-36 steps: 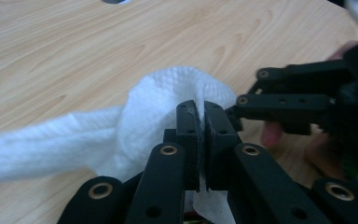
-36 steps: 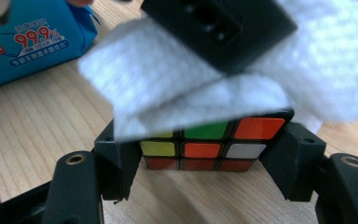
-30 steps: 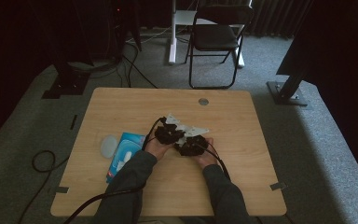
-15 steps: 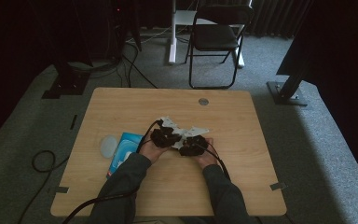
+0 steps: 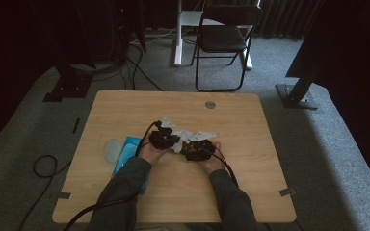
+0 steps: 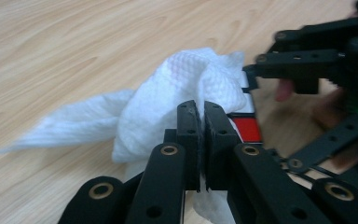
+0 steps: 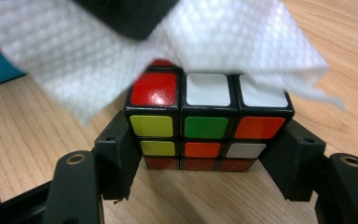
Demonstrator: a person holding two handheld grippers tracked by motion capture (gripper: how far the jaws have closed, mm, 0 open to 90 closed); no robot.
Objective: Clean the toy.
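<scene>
On the counter [image 5: 125, 110], left of the hands, a blue pack [image 5: 125, 151] lies flat with a pale round lid [image 5: 111, 150] just beside it, both untouched; the left claw [image 6: 200, 116] is clenched on a fold of white paper towel [image 6: 168, 102], jaws pressed together with the sheet pinched between them; the right claw [image 7: 205, 154] is grasping a puzzle cube [image 7: 207, 123] by two opposite sides, near the middle of the counter, its lower edge close to the wood.

Risks, as I judge them: the towel is thin, so a hard rub could tear it at the pinch; it could also slide out of the jaws and leave bare plastic scraping the cube; the cube is held only by its sides, so a sideways push from the towel could twist it loose.

The left gripper view shows the pinch itself and the towel's loose tail trailing on the wood; the right gripper view shows the cube's coloured faces and the towel draped over its top; the high view gives both hands close together, plus a chair [image 5: 224, 38] beyond the counter.
</scene>
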